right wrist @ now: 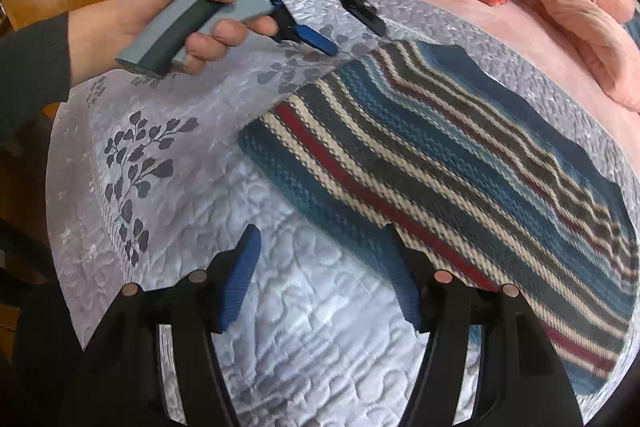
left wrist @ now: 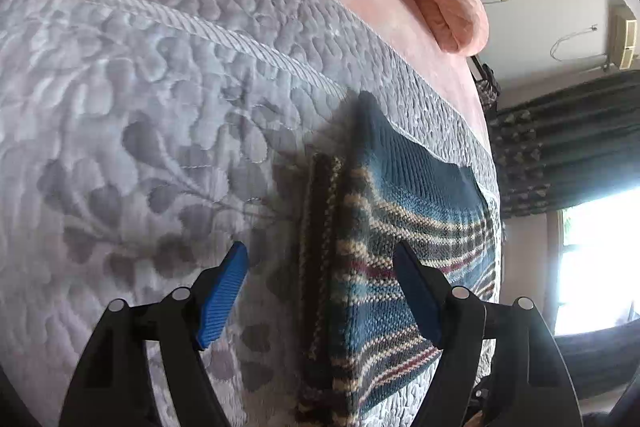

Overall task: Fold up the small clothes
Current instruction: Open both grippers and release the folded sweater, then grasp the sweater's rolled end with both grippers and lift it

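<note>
your left tongs [left wrist: 320, 291] stand apart over the near edge of the striped knit garment [right wrist: 440, 163], gripping nothing. your right tongs [right wrist: 324, 275] are apart too, and the garment lies flat on the grey quilted bedspread [right wrist: 280, 327].

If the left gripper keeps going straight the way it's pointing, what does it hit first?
Probably the striped knit garment, at its folded edge, which lies between the open fingers of the left gripper. Depth is unclear.
</note>
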`<state>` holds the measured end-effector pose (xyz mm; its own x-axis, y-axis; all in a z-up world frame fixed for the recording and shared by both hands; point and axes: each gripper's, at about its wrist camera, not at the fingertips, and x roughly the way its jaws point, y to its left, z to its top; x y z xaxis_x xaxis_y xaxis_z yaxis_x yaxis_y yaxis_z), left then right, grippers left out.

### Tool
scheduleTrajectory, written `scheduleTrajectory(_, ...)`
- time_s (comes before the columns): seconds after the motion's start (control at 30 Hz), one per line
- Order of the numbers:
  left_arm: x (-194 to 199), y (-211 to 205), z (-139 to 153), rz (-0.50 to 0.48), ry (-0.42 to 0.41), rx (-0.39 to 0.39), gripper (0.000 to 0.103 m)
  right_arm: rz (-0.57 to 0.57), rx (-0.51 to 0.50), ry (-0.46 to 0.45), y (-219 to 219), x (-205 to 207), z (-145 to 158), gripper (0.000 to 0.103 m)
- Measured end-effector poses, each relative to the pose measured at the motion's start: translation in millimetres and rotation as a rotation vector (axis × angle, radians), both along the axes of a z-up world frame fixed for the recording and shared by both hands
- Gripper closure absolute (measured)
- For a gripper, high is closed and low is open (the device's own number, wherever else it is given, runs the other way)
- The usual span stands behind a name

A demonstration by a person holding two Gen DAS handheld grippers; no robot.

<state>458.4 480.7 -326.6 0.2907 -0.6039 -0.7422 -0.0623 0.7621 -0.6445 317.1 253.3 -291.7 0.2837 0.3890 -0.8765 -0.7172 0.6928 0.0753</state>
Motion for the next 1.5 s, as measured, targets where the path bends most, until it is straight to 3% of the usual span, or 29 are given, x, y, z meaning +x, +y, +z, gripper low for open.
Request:
scheduleTrajectory(0.37,27,-13,-20,-0.03,0.037,-0.018,0.028,0.013,-0.041,-0.021,27,-2,-34,0.039)
scheduleTrajectory(0.7,45,-41,-26,-0.098,0.051,-0.082,0.03,0.043,-0.144,-0.238,66,-12,-50,0.039)
scheduleTrajectory(0.77,46,-47,-28,-0.117,0.053,-0.098,0.042,0.053,-0.175,-0.29,76,-14,-54,0.039)
scheduleTrajectory(0.83,47,-54,-30,-0.132,0.056,-0.075,0.043,0.056,-0.202,-0.325,84,-14,-58,0.039)
scheduleTrajectory(0.9,49,-52,-32,-0.126,0.068,-0.08,0.05,0.052,-0.223,-0.37,91,-15,-62,0.039)
scheduleTrajectory(0.93,51,-50,-33,-0.123,0.08,-0.07,0.06,0.05,-0.229,-0.381,93,-15,-63,0.039)
scheduleTrajectory(1.0,54,-47,-34,-0.122,0.1,-0.067,0.066,0.04,-0.233,-0.401,97,-12,-64,0.039)
scheduleTrajectory(1.1,56,-49,-32,-0.126,0.115,-0.056,0.073,0.021,-0.237,-0.402,101,-5,-64,0.044)
scheduleTrajectory(1.23,62,-53,-24,-0.121,0.15,-0.036,0.079,-0.022,-0.205,-0.366,97,9,-58,0.071)
scheduleTrajectory(1.43,69,-62,-14,-0.136,0.175,0.001,0.081,-0.04,-0.154,-0.346,85,16,-45,0.089)
scheduleTrajectory(1.5,69,-65,-12,-0.138,0.178,0.008,0.081,-0.052,-0.134,-0.342,80,16,-39,0.09)
